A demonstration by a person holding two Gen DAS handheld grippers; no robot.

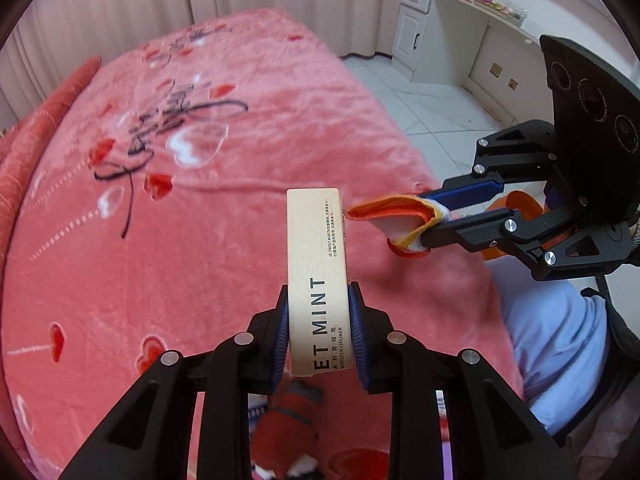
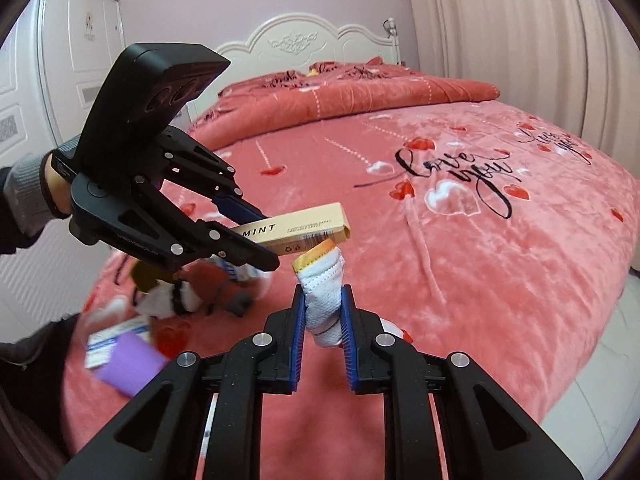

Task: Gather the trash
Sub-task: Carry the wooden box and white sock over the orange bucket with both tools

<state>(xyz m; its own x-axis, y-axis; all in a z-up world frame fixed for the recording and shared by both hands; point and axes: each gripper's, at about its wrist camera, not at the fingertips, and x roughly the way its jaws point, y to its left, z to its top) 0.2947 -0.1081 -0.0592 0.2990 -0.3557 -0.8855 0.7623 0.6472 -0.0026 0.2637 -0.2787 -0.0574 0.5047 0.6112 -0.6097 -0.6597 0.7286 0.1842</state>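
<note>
A long beige carton printed "SWEET MINT" [image 1: 316, 264] stands upright between the blue pads of my left gripper [image 1: 318, 300], which is shut on its lower part. My right gripper [image 2: 323, 296] is shut on a crumpled white wrapper with an orange edge [image 2: 324, 280]. Both grippers hang above the pink bed, close together. In the left wrist view the right gripper [image 1: 432, 220] comes in from the right with the wrapper [image 1: 392, 210] near the carton's top. In the right wrist view the left gripper [image 2: 268, 240] holds the carton [image 2: 312, 220] just above the wrapper.
The pink heart-print blanket [image 2: 460, 280] covers the bed. A plush toy [image 2: 176, 300], a purple packet [image 2: 128, 364] and a white and blue box [image 2: 108, 344] lie near its edge. White cabinets [image 1: 416, 36], tiled floor and a person's light-blue trouser leg [image 1: 560, 328] are on the right.
</note>
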